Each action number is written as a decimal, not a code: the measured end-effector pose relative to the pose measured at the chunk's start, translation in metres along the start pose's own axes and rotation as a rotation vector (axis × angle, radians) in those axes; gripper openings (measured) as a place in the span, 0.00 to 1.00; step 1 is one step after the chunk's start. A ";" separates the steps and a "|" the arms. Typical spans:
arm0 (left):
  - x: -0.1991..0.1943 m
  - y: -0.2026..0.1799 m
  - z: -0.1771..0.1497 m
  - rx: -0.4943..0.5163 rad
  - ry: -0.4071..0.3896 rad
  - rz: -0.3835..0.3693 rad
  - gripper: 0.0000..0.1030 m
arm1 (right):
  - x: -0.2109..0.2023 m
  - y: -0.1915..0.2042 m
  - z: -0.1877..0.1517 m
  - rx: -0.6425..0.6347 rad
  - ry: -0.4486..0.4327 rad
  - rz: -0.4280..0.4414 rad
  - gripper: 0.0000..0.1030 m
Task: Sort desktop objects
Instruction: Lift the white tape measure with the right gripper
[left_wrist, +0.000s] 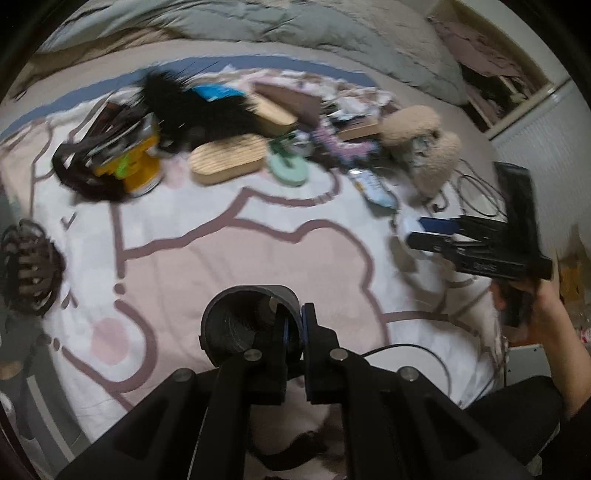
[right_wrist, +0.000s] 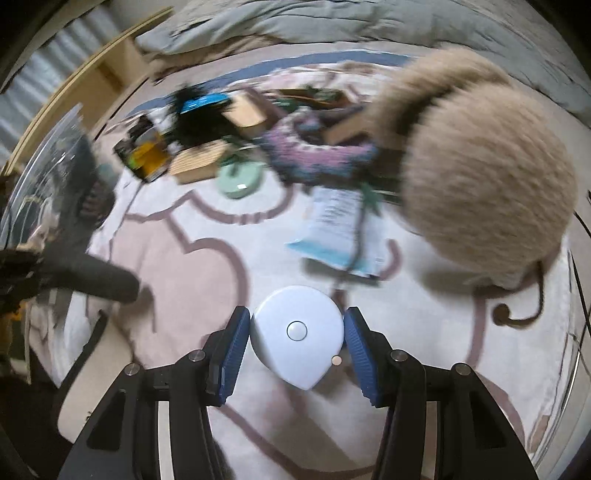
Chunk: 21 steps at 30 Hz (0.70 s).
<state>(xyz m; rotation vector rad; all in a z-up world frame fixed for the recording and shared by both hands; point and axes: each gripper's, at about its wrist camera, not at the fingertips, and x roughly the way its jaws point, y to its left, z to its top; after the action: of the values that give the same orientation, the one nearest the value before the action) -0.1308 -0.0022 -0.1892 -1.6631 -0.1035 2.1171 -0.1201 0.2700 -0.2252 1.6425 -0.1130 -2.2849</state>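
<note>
My left gripper (left_wrist: 294, 328) is shut on the rim of a dark grey cylindrical cup (left_wrist: 243, 321), held above the pink and white blanket. In the right wrist view that cup (right_wrist: 92, 277) shows at the left. My right gripper (right_wrist: 297, 328) has its blue pads on both sides of a white teardrop-shaped tape measure (right_wrist: 297, 332) with a round button, lying on the blanket. In the left wrist view the right gripper (left_wrist: 428, 236) shows at the right, at the white tape measure (left_wrist: 404, 227).
A clutter pile lies at the far side: a yellow tin (left_wrist: 142, 166), black fluffy item (left_wrist: 192, 107), wooden oval boards (left_wrist: 229, 158), mint green disc (left_wrist: 288, 168), purple knitted item (right_wrist: 314, 155), beige fluffy earmuffs (right_wrist: 480, 173), a blue-white packet (right_wrist: 336, 229). A brown hair claw (left_wrist: 27, 266) lies left.
</note>
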 end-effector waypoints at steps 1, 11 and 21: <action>0.004 0.005 -0.001 -0.010 0.013 0.014 0.07 | 0.000 0.003 0.000 -0.009 0.001 -0.001 0.52; 0.012 0.017 -0.012 -0.017 0.049 0.064 0.09 | 0.014 0.016 0.003 -0.047 0.047 -0.036 0.52; 0.013 0.023 -0.016 -0.057 0.067 0.040 0.10 | 0.038 0.023 -0.010 -0.132 0.145 -0.109 0.52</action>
<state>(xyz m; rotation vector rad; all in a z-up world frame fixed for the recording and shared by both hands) -0.1247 -0.0208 -0.2130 -1.7807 -0.1111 2.1038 -0.1166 0.2375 -0.2577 1.7770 0.1617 -2.1882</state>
